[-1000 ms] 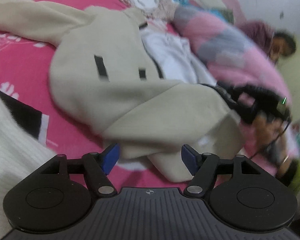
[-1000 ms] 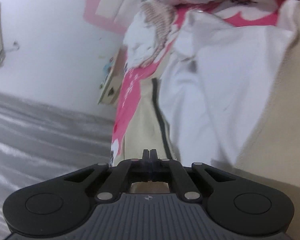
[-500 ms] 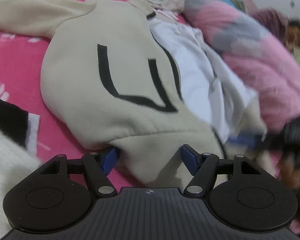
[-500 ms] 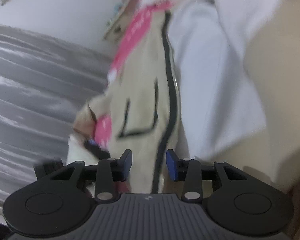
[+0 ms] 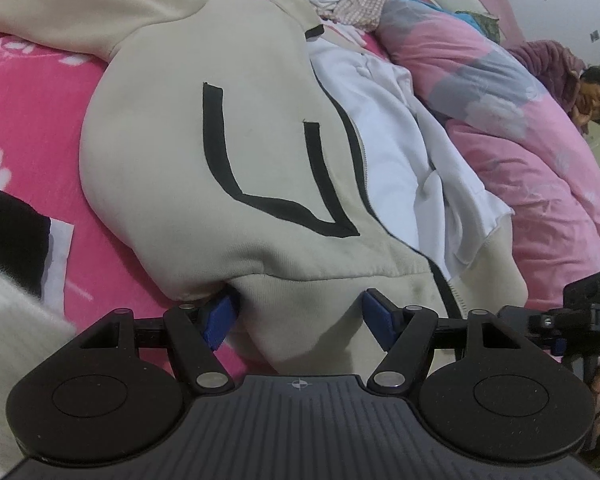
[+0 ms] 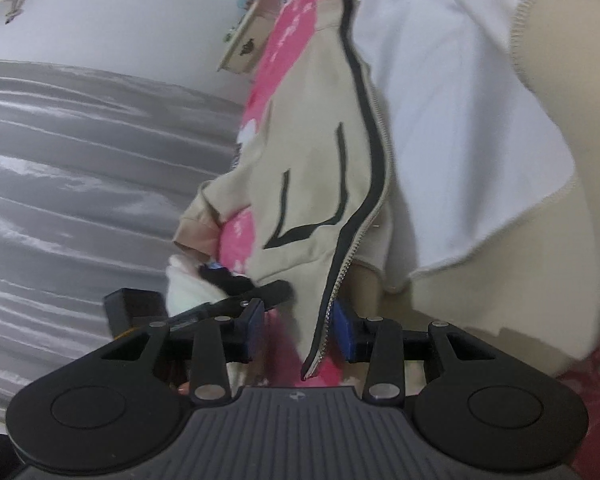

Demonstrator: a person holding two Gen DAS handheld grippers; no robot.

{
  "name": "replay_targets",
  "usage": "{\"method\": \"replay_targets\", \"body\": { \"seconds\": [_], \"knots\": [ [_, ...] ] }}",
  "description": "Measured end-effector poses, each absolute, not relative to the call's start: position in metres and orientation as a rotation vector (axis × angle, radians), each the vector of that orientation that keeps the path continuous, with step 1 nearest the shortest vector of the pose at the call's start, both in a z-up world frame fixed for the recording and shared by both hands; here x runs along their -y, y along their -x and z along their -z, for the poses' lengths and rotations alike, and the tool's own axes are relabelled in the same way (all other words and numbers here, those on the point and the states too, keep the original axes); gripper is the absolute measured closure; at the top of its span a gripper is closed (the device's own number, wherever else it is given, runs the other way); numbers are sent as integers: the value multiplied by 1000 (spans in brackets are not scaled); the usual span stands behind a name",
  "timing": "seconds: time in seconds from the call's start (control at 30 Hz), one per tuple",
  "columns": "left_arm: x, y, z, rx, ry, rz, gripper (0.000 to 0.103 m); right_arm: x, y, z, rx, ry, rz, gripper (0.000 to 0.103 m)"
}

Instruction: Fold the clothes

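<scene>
- While the beige jacket [image 5: 172,168] lies unzipped on the bed [image 5: 32,104], both grippers are getting a hold.
- Left gripper [image 5: 296,316] is released around its hem.
- Right gripper [image 6: 300,328] is released around the zipper edge [image 6: 340,272].
- Next, pinch.

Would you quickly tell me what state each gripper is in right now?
Left gripper: open, beige zip-up fleece jacket hem between its fingers.
Right gripper: open, the jacket's zipper edge between its fingers.

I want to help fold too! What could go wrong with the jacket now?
The right gripper is open around just the zipper edge, so a pinch might catch the metal teeth and slip. The left gripper straddles a thick bunch of the beige jacket hem, so it might fold crooked.
</scene>
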State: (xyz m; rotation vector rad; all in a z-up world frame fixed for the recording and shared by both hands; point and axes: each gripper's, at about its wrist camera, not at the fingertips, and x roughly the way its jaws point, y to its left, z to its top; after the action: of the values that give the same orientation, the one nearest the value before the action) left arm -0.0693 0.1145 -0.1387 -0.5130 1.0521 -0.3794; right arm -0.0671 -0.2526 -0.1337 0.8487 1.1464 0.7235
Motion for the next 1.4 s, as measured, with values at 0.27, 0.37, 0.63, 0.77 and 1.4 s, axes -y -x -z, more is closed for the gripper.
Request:
{"method": "replay_targets", "body": {
  "seconds": [0.27, 0.37, 0.63, 0.77, 1.4],
  "knots": [
    [-118, 69, 140, -1053, 539, 379, 35, 236, 74, 156, -1229, -873, -722, 61],
    [-118, 69, 141, -1051, 543, 383, 35, 231, 77, 162, -1240, -848, -704, 63],
    [-123, 83, 123, -1018, 548, 403, 35, 206, 64, 145, -1160, -770, -724, 95],
    [-137, 104, 99, -940, 543, 489, 34, 229, 38, 116, -1016, -832, -727, 96],
    [-67, 80, 138, -889, 90, 314, 59, 293, -22, 132, -950, -1028, -508, 95]
  ]
}}
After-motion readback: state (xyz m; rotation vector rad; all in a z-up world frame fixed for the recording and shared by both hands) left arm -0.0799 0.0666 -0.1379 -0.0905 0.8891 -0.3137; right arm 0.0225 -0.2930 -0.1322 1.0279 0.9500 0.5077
